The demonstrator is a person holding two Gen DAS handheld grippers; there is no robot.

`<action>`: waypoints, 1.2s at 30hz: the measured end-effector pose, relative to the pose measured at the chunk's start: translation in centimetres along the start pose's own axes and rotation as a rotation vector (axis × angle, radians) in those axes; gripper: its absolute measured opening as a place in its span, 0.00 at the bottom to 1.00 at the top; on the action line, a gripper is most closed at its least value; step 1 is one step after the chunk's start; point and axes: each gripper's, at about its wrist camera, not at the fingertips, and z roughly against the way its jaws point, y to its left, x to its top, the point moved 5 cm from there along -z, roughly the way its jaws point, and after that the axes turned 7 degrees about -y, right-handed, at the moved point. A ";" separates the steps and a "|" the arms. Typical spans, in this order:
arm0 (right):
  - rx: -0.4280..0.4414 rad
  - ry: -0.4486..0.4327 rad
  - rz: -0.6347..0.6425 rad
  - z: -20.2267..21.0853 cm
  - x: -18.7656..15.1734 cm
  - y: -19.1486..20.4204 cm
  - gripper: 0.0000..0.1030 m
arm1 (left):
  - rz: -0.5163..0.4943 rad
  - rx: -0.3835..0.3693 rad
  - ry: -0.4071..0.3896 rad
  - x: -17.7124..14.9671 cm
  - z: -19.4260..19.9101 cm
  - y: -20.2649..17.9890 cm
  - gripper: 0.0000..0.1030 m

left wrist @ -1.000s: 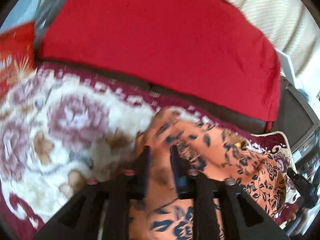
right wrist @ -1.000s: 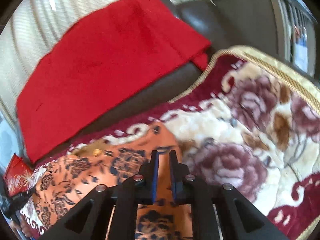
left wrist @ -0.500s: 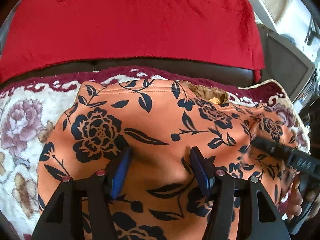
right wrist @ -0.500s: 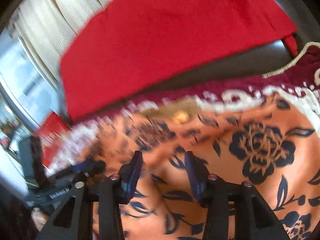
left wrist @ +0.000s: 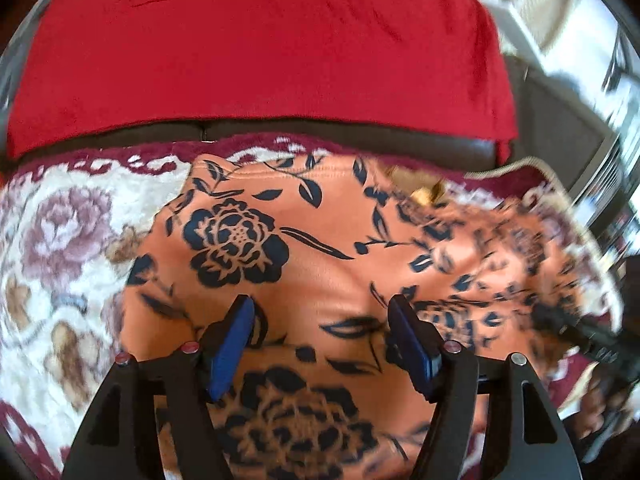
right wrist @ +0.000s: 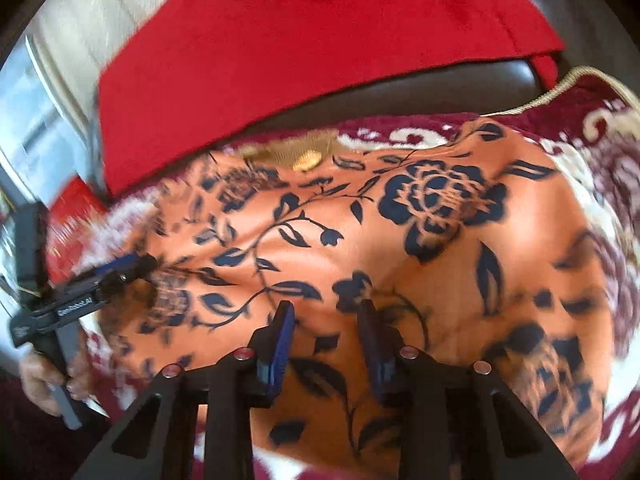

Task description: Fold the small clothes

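garment: orange floral top [left wrist: 320, 248] — flat on flowered blanket [left wrist: 60, 240], long axis left-right
left gripper [left wrist: 322, 320]: fingers spread, empty, over its left part
right gripper [right wrist: 326, 326]: fingers apart, nothing held — over right part

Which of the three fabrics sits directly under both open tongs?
The orange garment with the dark floral print. The plain red cloth drapes the sofa back behind it, and the cream-and-maroon rose blanket lies underneath, showing only around the garment's edges.
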 end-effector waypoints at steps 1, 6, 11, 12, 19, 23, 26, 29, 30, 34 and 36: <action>0.006 0.000 0.001 0.5 -0.5 -0.1 0.34 | 0.013 -0.010 -0.008 -0.3 0.7 0.2 0.72; -0.053 0.030 0.109 0.2 -3.1 0.9 0.35 | -0.101 0.104 0.090 -3.5 -0.8 0.2 0.74; 0.061 -0.007 -0.060 3.2 -2.5 -0.6 0.37 | -0.043 0.051 0.044 -2.8 2.3 0.8 0.74; 0.076 -0.021 -0.081 3.9 -2.8 -0.9 0.37 | 0.006 0.026 0.035 -2.6 3.0 1.5 0.74; 0.092 -0.040 -0.220 5.1 -3.7 -3.2 0.37 | 0.074 0.138 0.060 -4.0 4.2 4.6 0.74; 0.091 0.016 -0.299 3.3 -4.5 -4.5 0.36 | 0.050 0.154 0.106 -5.1 3.2 4.3 0.74; 0.111 -0.057 -0.287 5.1 -3.6 -4.2 0.37 | 0.067 0.060 0.025 -3.8 4.8 3.1 0.74; 0.162 -0.098 -0.358 6.7 -3.8 -4.7 0.37 | 0.076 0.011 -0.046 -2.9 6.1 2.3 0.76; 0.177 -0.103 -0.388 6.9 -3.9 -5.0 0.38 | 0.072 0.004 -0.055 -2.8 6.2 2.0 0.77; 0.191 -0.143 -0.548 8.5 -5.4 -6.8 0.68 | 0.054 -0.011 -0.037 -3.1 5.3 0.1 0.81; 0.216 -0.142 -0.619 8.7 -6.0 -7.6 0.68 | 0.034 -0.014 -0.003 -3.0 4.2 -0.5 0.81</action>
